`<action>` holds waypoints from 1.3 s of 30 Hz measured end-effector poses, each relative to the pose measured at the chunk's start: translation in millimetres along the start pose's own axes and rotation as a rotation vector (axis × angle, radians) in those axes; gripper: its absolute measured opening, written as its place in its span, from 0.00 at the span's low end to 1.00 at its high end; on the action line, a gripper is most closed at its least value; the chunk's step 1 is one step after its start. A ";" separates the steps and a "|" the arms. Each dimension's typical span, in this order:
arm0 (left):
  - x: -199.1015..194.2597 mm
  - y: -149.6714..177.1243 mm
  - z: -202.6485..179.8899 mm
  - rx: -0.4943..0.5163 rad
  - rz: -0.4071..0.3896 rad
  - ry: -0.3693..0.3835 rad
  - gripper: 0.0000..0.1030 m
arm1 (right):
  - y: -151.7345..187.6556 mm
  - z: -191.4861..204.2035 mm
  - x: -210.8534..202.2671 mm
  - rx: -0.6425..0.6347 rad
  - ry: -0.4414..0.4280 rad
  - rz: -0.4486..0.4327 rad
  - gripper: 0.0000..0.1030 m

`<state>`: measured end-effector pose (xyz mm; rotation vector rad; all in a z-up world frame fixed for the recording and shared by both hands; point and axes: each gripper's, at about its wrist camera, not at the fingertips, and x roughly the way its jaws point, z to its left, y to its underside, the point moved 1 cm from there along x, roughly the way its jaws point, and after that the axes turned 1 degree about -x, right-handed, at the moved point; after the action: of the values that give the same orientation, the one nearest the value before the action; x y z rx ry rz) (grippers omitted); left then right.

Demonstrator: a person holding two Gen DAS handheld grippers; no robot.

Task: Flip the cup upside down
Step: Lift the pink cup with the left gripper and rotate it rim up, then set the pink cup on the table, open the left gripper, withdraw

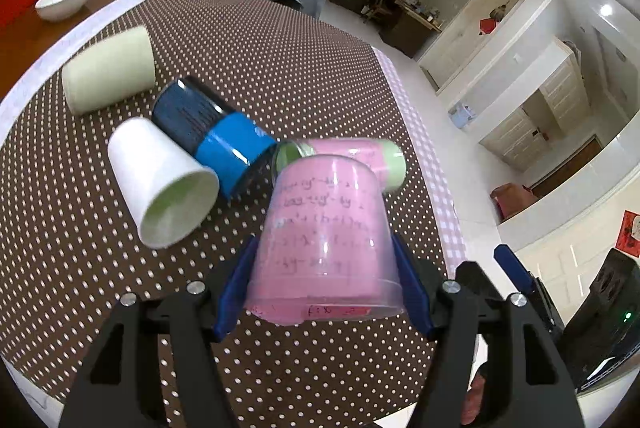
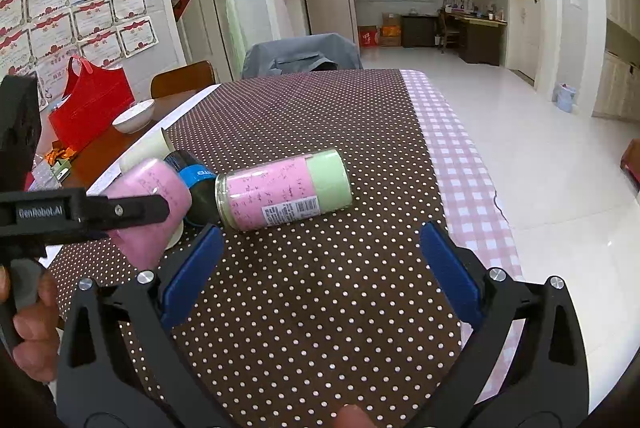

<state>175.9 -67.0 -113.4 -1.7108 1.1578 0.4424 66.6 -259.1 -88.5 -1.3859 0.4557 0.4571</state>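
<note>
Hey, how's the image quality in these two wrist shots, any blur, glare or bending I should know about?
Left wrist view: the white paper cup and cream cup look smeared by motion, while the pink cup in the left gripper stays fairly sharp; the table edge bows from fisheye. Right wrist view: sharper overall; the floor shows glare patches, and the jar reads clearly.

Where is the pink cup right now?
The pink cup is clamped in the left gripper, held above the dotted tablecloth, just in front of the pink-and-green jar lying on its side.
</note>
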 end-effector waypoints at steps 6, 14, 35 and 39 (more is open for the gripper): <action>8.6 9.4 8.8 -0.028 0.007 0.000 0.63 | 3.6 -2.5 -1.7 0.011 0.002 0.002 0.94; 32.8 20.2 21.6 -0.048 0.052 -0.010 0.63 | 5.5 2.3 0.5 -0.001 0.010 0.012 0.94; 11.0 31.0 20.2 0.069 -0.042 -0.214 0.87 | 0.2 15.1 -2.3 -0.008 -0.030 0.016 0.94; -9.7 32.3 19.8 0.098 -0.102 -0.258 0.87 | -3.0 22.5 -5.1 -0.016 -0.049 0.015 0.94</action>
<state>148.0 -47.0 -132.1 -1.5682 0.8879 0.5171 64.8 -237.3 -80.4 -1.3847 0.4236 0.5063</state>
